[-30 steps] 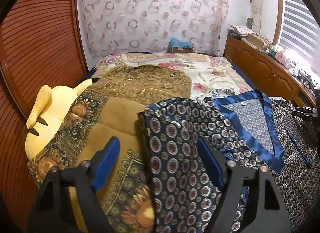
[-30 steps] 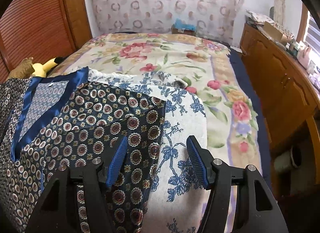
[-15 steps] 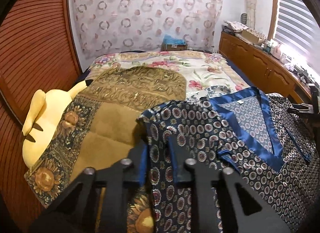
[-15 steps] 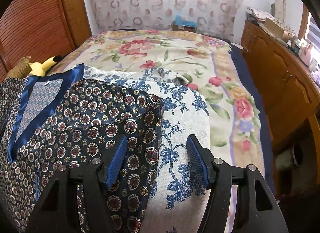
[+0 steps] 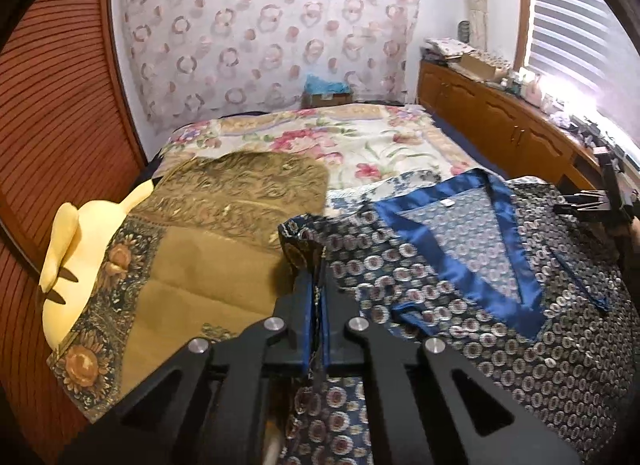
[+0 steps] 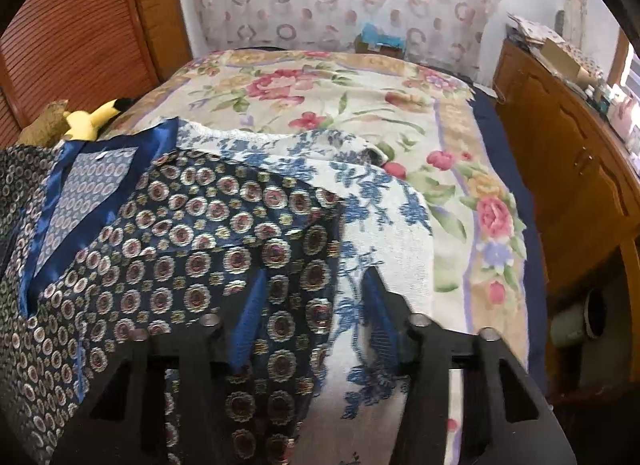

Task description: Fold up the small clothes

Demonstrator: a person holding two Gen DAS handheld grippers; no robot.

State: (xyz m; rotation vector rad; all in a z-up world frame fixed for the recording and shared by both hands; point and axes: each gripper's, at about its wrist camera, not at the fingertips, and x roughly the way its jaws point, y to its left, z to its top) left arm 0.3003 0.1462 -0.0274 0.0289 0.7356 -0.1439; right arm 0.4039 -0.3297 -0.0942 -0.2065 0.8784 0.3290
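Two tools work one garment on the bed. The left tool has clamped its blue pads tight on the edge of the patterned top, a thin fold of navy medallion cloth pinched between them and pulled up into a small ridge at about 12 o'clock from the tips. The right tool has just been closing; its jaws stand partly apart, with the top's right edge lying between the pads, which do not yet press it (blur makes the exact contact hard to read).

The top lies spread flat, its blue satin neckline open toward 1 o'clock in the left wrist view. Under it, toward 2 o'clock in the right wrist view, sits a white cloth with blue flowers, and beyond that the floral bedspread. At 10 o'clock from the left tool lies a gold-brown blanket with a yellow plush toy at its far side. Wooden cabinets run along the bed at 3 o'clock.
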